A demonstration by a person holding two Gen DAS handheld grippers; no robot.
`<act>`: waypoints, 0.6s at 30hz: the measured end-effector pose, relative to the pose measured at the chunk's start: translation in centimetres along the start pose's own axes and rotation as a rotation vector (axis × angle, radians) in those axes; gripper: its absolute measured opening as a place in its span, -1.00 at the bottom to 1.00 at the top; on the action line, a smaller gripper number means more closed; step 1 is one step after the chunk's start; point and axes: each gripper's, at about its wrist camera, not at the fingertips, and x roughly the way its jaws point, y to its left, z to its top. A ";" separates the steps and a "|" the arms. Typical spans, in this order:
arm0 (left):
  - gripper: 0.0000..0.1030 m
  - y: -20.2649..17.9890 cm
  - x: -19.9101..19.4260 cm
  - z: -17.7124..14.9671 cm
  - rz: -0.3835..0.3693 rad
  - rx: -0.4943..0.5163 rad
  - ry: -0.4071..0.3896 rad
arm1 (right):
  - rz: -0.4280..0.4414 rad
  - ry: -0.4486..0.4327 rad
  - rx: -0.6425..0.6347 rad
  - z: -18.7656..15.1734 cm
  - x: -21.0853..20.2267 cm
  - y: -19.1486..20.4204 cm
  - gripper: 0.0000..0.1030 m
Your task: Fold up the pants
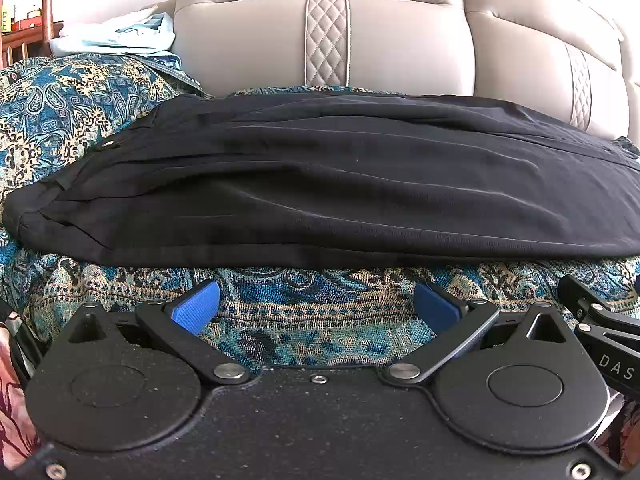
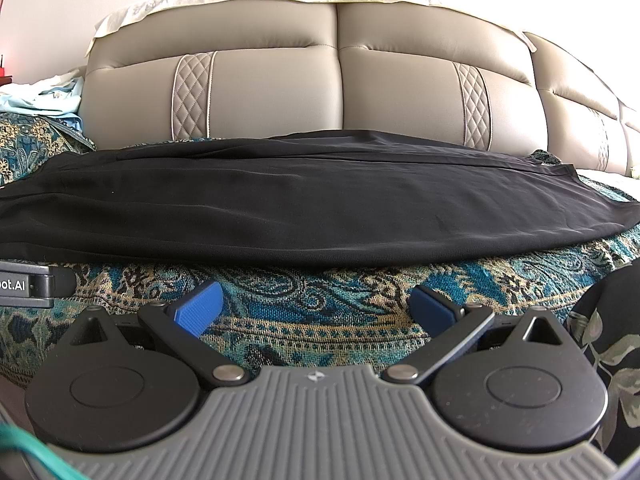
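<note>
Black pants (image 1: 320, 184) lie lengthwise across a teal paisley cover (image 1: 312, 312) on a sofa seat, legs stacked one on the other, the waistband with a button at the left. The right wrist view shows the same pants (image 2: 304, 208) with the hem end at the right. My left gripper (image 1: 316, 304) hovers open just short of the pants' near edge, nothing between its blue pads (image 1: 196, 304). Further right along that near edge, my right gripper (image 2: 316, 304) is open too, with its blue pads (image 2: 200, 304) empty.
Beige leather sofa backrests (image 2: 336, 92) rise right behind the pants. A light blue garment (image 1: 120, 40) is piled at the sofa's left end. The paisley cover (image 2: 320, 312) spreads past the pants at left and right. Floral fabric (image 2: 612, 352) shows at the right edge.
</note>
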 end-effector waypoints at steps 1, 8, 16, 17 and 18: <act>1.00 0.0 0.0 0.0 0.000 0.000 0.001 | 0.000 -0.001 0.000 0.0 0.0 0.0 1.00; 1.00 0.0 -0.1 -0.1 0.003 -0.003 0.001 | 0.004 0.000 -0.003 0.0 0.1 0.0 1.00; 1.00 0.1 -0.1 0.0 0.003 -0.003 0.001 | 0.003 -0.001 -0.003 0.0 -0.1 0.0 1.00; 1.00 0.1 -0.1 0.0 0.003 -0.003 0.002 | 0.004 -0.001 -0.003 0.0 -0.1 0.0 1.00; 1.00 0.1 -0.1 0.0 0.003 -0.003 0.001 | 0.004 -0.001 -0.003 0.0 -0.1 0.0 1.00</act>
